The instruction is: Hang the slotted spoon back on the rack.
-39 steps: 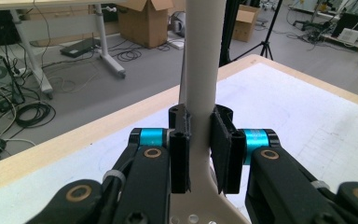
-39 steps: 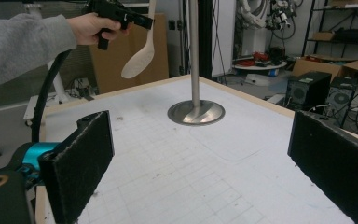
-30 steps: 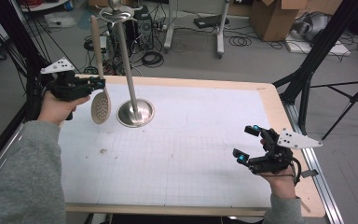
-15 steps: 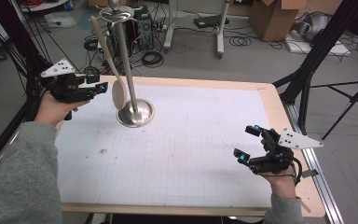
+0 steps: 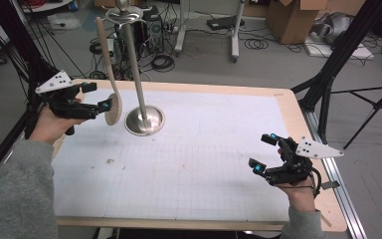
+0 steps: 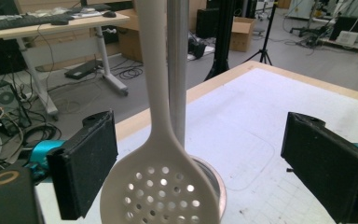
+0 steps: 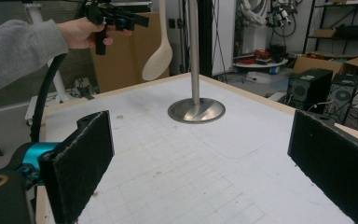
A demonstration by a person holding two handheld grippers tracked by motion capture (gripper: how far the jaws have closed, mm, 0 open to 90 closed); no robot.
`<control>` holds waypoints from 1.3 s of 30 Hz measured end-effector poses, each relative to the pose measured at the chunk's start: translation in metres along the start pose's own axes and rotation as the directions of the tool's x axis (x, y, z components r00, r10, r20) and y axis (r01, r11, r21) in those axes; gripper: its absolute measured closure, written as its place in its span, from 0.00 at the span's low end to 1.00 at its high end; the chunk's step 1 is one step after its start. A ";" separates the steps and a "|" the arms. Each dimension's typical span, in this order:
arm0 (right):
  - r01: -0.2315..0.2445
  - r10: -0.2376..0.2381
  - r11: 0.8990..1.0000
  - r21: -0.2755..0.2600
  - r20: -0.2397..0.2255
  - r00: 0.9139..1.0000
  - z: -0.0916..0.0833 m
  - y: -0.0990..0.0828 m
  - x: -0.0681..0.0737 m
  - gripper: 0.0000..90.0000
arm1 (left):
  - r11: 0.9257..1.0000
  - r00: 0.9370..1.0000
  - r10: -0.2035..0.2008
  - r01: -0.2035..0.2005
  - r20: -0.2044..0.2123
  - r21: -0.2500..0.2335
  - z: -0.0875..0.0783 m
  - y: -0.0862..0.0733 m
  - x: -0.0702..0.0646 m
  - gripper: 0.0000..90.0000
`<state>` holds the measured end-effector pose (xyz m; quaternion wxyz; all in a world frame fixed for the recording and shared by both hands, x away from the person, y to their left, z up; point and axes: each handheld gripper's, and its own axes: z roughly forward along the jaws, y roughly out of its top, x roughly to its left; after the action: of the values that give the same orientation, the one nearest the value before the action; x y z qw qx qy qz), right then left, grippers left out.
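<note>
A pale slotted spoon point(image 5: 113, 109) hangs by its long handle from the top of a metal stand point(image 5: 144, 120) at the table's far left. Its bowl floats just above the stand's round base. My left gripper point(image 5: 99, 96) has just been opening; its jaws now stand wide on either side of the spoon's bowl point(image 6: 161, 186), and the pads do not touch it. The stand's pole point(image 6: 177, 70) rises right behind the spoon. My right gripper point(image 5: 261, 153) rests open and empty near the table's front right corner, its own view point(image 7: 207, 168) looking across at the stand point(image 7: 196, 111) and spoon point(image 7: 157, 60).
The table point(image 5: 189, 164) carries a white gridded mat with a wooden rim. Beyond it lie cables, cardboard boxes point(image 5: 291, 20) and desk legs on the floor. Black tripod legs point(image 5: 328, 74) stand off the right edge.
The left gripper's jaws have gone from shut on the spoon's bowl to wide apart. The spoon has swung slightly toward the pole and turned edge-on. The right hand has not moved.
</note>
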<state>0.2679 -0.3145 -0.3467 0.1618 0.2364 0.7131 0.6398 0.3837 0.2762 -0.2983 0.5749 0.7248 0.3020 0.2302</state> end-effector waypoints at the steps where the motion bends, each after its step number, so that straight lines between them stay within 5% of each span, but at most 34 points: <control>1: -0.009 0.009 1.000 0.005 -0.001 1.000 0.000 0.000 0.000 0.06 | 1.000 1.000 0.005 -0.005 -0.003 -0.007 -0.002 -0.002 0.000 0.12; 27: -0.002 0.002 1.000 0.012 0.007 1.000 0.004 0.000 -0.001 0.06 | 0.992 1.000 0.014 -0.012 0.018 -0.127 -0.033 -0.036 -0.036 0.12; 34: -0.001 0.001 1.000 0.015 0.008 1.000 0.005 -0.001 -0.001 0.06 | 0.990 0.998 0.062 -0.060 0.012 -0.130 -0.039 -0.044 -0.052 0.12; 39: -0.003 0.003 1.000 0.016 0.008 1.000 0.006 -0.001 -0.001 0.06 | 0.986 0.996 0.078 -0.070 0.047 -0.151 -0.043 -0.048 -0.064 0.12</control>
<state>0.2720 -0.3107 -0.3484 0.1620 0.2411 0.7171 0.6335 0.3002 0.2687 -0.3342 0.6264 0.6962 0.2415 0.2543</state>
